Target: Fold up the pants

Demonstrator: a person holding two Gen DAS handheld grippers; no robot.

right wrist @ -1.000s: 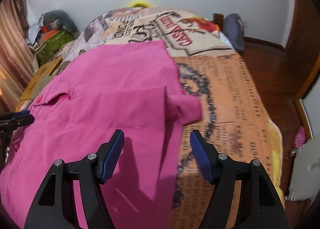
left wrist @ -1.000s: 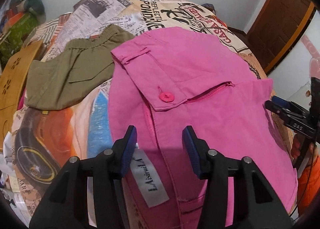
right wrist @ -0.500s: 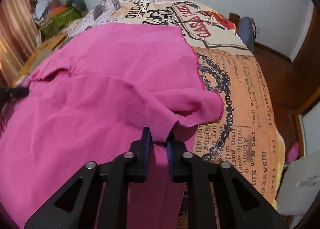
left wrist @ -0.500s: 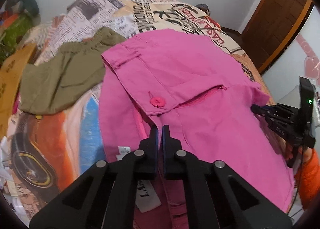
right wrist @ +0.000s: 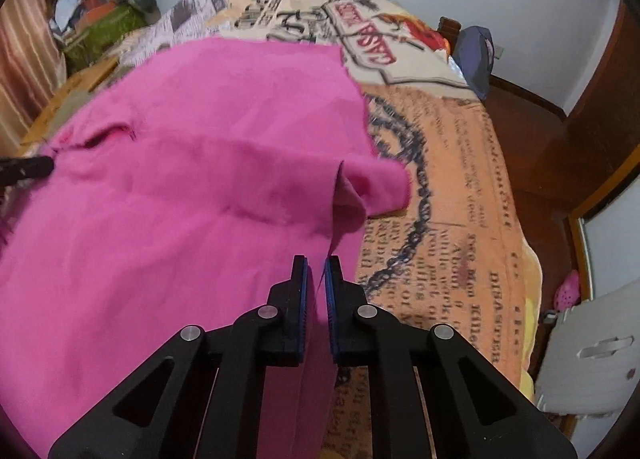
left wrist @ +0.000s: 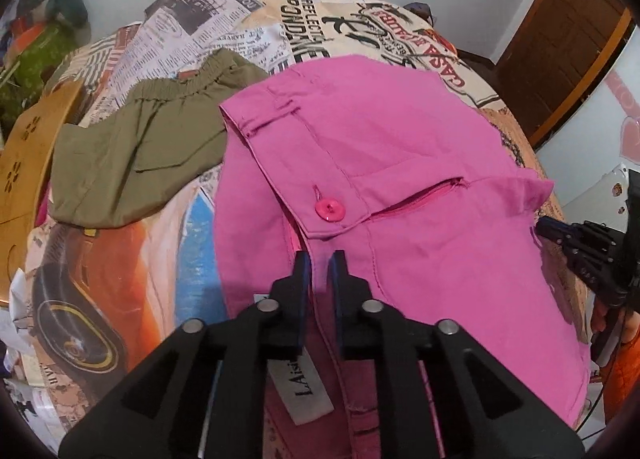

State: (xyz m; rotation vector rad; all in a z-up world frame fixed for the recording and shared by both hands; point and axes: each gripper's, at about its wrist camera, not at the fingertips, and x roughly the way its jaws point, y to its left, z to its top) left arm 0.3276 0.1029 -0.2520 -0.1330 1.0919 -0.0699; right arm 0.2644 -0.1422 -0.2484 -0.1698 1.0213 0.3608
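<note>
Pink pants [left wrist: 400,163] lie spread on the bed, waistband toward me, with a pink button [left wrist: 330,211], an open zipper and a white label [left wrist: 300,387]. My left gripper [left wrist: 319,259] is shut on the waistband edge just below the button. In the right wrist view the pants [right wrist: 192,163] cover the left half. My right gripper [right wrist: 316,265] is shut on the pant leg's near edge, beside a folded-over hem [right wrist: 376,183]. The right gripper also shows at the right edge of the left wrist view [left wrist: 576,247].
Olive-green shorts [left wrist: 136,151] lie left of the pink pants on the newspaper-print bedspread [left wrist: 248,31]. A wooden board [left wrist: 24,163] and clutter sit at the far left. The bed's right edge [right wrist: 524,243] drops to a wooden floor, with a door [left wrist: 568,31] beyond.
Both grippers went from wide open to shut on the pink pants. Since half a second ago both have lifted slightly, and the fabric near the right gripper has pulled up.
</note>
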